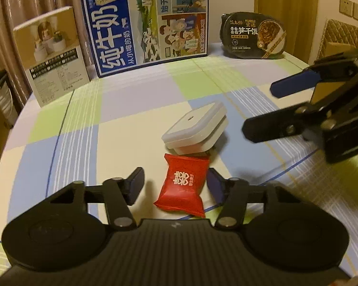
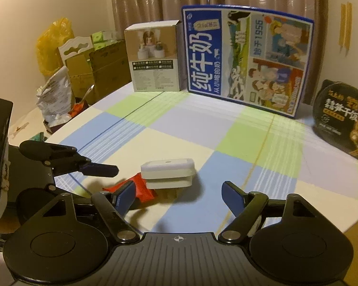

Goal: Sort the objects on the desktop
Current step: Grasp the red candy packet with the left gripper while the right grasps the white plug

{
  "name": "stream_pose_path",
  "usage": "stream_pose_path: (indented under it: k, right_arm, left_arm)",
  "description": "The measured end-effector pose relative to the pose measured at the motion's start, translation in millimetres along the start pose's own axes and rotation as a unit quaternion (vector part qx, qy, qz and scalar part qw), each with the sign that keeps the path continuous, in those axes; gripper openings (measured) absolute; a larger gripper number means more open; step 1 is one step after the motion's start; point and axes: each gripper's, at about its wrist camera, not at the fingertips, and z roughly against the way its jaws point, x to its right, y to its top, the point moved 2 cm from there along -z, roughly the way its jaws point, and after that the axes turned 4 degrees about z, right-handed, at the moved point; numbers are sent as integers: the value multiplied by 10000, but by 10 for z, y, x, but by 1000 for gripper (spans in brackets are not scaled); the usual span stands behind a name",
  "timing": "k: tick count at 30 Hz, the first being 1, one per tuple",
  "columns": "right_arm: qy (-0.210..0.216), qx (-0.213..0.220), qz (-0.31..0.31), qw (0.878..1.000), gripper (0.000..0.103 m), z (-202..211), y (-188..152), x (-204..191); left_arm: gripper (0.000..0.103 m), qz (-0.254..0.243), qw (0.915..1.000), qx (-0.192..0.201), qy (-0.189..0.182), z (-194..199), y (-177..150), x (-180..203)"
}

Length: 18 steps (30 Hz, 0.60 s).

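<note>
A: Along the back edge, the glossy blue milk carton (image 1: pixel 143 21) stands upright, clear of the work area.
B: Mid-table, the white plastic plug (image 1: pixel 195 126) leans on the crinkly red candy packet (image 1: pixel 182 186). The left gripper (image 1: pixel 176 186) straddles the packet, pads not yet touching; the right gripper (image 2: pixel 179 190) is spread before the plug.

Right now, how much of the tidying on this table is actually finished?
Nothing looks sorted yet. The red packet and the white plug-in light lie touching in the middle of the checked tablecloth. In hand: the left gripper straddles the packet, jaws open, without gripping it; the right gripper is open just short of the light. Both pickups and placements remain.
</note>
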Motion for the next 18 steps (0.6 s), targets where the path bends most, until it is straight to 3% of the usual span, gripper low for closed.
stream_pose_path:
  k: [5,10,18]
  right_arm:
    - [105,-23,-40,9999,77,-144,-7,-31]
    - [46,-45,-28,10000,77,-257,11,-42]
    - [42,-66,148,9999,77,-454,76,-83]
  left_arm:
    - [51,69,9999,-29,-98,-74,-1,-25]
    - [35,30,9998,-135,-143,-120,-36,-38]
    - [29,285,9996,-43,43,18,-30,-256]
